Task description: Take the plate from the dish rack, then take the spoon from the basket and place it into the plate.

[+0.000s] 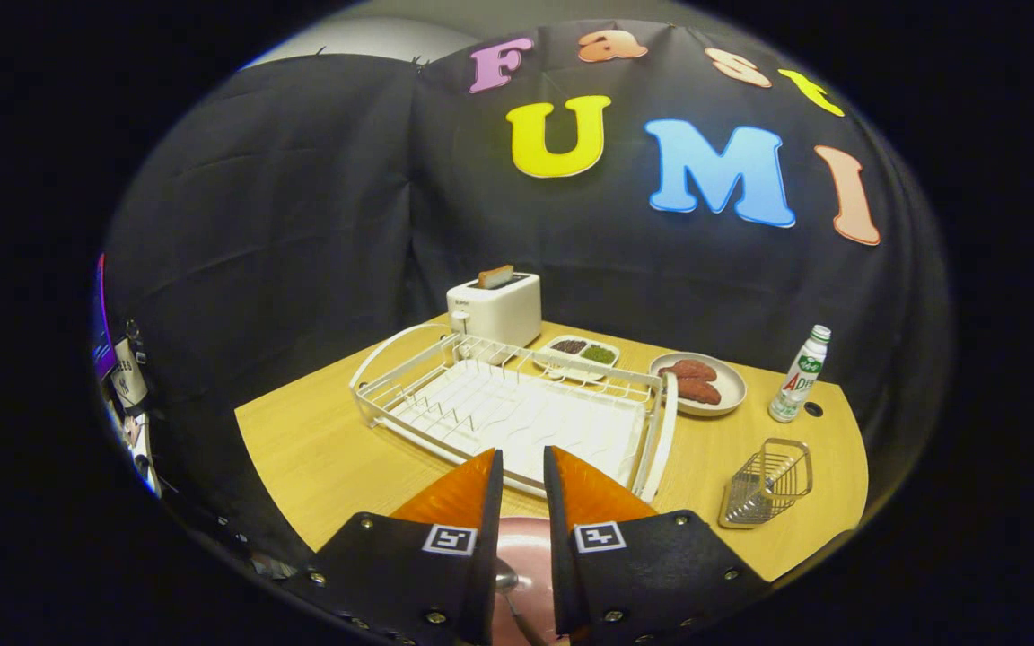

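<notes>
A pink plate (524, 549) lies on the wooden table (319, 449) right below my gripper (522, 462), seen through the gap between the fingers. A metal spoon (508, 581) rests in the plate, bowl toward the rack and handle running back under the fingers. The fingers stand a narrow gap apart, above the plate, with nothing pressed between them. Just ahead of the fingertips is the white dish rack (517, 408), with no dishes in it. The small wire basket (768, 483) stands to the right of the fingers with nothing in it.
Behind the rack are a white toaster (495, 308) with a slice of bread, a two-part tray (582, 352) of dark and green bits, a plate of sausages (698, 381) and a small bottle (800, 374). The table's front edge runs close below the fingers.
</notes>
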Tool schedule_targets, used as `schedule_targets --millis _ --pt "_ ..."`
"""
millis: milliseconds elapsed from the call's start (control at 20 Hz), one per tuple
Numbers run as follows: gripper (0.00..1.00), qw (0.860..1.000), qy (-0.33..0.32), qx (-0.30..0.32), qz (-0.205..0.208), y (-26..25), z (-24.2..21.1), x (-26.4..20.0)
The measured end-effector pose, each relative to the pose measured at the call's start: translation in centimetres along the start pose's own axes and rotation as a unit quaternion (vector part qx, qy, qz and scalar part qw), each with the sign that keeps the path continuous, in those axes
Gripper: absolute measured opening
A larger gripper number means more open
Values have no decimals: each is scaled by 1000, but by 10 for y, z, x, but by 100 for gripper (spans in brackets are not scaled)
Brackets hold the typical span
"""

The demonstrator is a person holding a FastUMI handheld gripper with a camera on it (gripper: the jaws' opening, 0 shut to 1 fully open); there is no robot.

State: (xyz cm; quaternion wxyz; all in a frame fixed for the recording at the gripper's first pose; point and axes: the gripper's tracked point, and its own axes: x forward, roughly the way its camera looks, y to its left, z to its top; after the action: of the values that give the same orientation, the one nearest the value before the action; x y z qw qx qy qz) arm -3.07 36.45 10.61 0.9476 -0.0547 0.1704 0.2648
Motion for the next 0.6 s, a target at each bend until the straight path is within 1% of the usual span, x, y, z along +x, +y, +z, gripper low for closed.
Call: schedule_targets --millis 150,300,550,600 --pt "25 999 -36 12 -39 -29 24 -22" --pt "25 994 -71 23 -84 -62 48 -50" --pt "25 976 -126 41 -172 -128 78 -101" --pt "43 973 -134 39 -185 -143 85 -114"
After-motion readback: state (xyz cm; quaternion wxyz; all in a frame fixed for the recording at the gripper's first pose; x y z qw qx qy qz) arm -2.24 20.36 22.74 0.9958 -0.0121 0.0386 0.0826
